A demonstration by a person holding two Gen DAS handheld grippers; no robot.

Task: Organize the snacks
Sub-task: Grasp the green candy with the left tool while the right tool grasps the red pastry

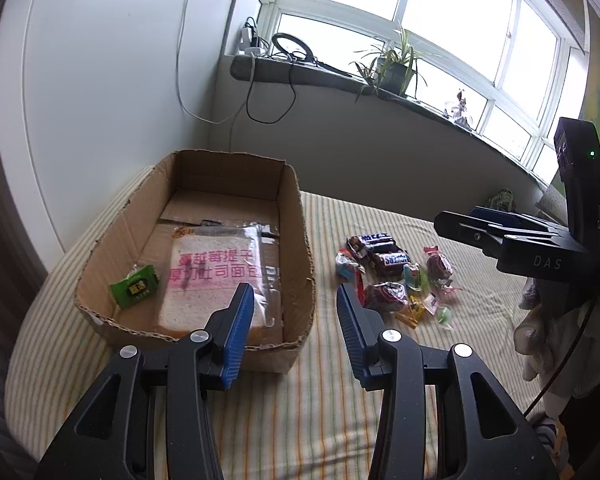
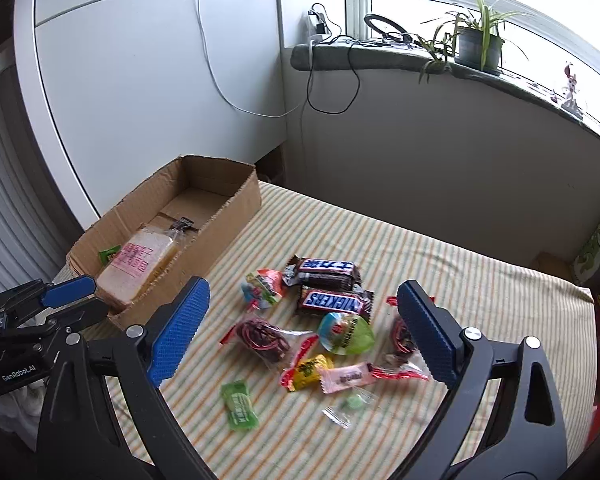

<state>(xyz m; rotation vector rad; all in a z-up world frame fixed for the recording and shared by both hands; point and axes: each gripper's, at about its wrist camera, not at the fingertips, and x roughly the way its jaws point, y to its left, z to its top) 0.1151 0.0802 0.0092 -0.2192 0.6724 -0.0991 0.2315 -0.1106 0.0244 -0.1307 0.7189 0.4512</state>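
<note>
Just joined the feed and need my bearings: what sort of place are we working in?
Most likely a bedroom in a home: the snacks lie on a striped mattress, a potted plant stands on the windowsill, and a white cabinet fills the corner.

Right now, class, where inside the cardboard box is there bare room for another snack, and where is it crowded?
Free: the cardboard box floor beyond the bagged toast, toward its far wall. Crowded: the near end, where toast and green candy packet lie.

Box [image 1: 296, 216] is open-topped, back half bare; bread [image 1: 216, 276] fills the front. Snacks [image 2: 320, 320] crowd mid-sheet, striped sheet [image 2: 480, 280] beyond them looks free, probably.
</note>
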